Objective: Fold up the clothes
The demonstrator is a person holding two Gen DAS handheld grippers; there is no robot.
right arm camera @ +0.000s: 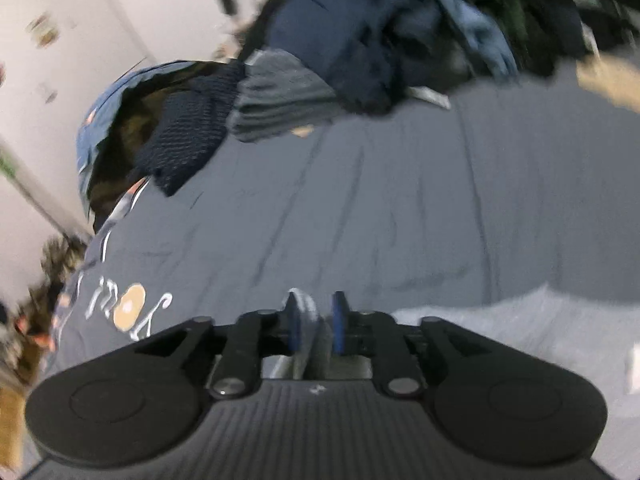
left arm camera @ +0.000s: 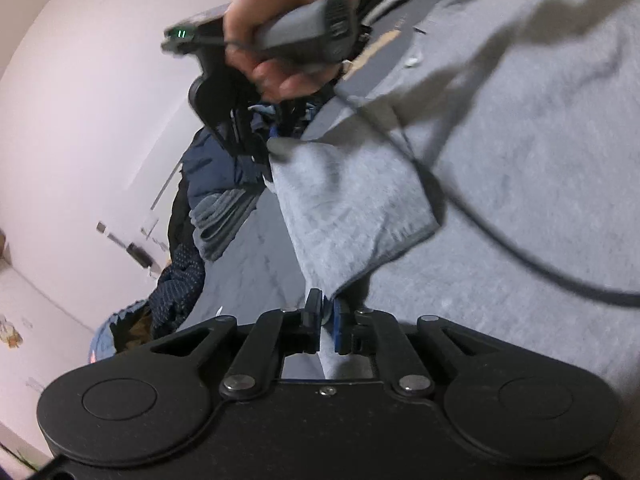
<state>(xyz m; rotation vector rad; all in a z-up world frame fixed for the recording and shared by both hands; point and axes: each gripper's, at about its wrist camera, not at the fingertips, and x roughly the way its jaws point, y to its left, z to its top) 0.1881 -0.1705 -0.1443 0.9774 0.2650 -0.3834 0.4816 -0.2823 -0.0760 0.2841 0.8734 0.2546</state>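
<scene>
A light grey garment (left arm camera: 520, 160) lies spread over the bed. One folded flap (left arm camera: 352, 208) of it is lifted and stretched between the two grippers. At the bottom of the left wrist view, my left gripper (left arm camera: 327, 316) is shut on the flap's near corner. My right gripper (left arm camera: 256, 156), held by a hand (left arm camera: 288, 8), is at the flap's far corner. In the blurred right wrist view, the right gripper (right arm camera: 316, 320) has its jaws a little apart. A fold of grey cloth (right arm camera: 310, 312) lies between them against the left pad, clear of the right pad.
A dark grey-blue sheet (right arm camera: 400, 200) with a printed motif (right arm camera: 128, 308) covers the bed. A heap of dark blue, grey and green clothes (right arm camera: 360, 32) lies at its far edge. A black cable (left arm camera: 480, 232) trails across the garment. A pale wall (left arm camera: 80, 80) stands beyond.
</scene>
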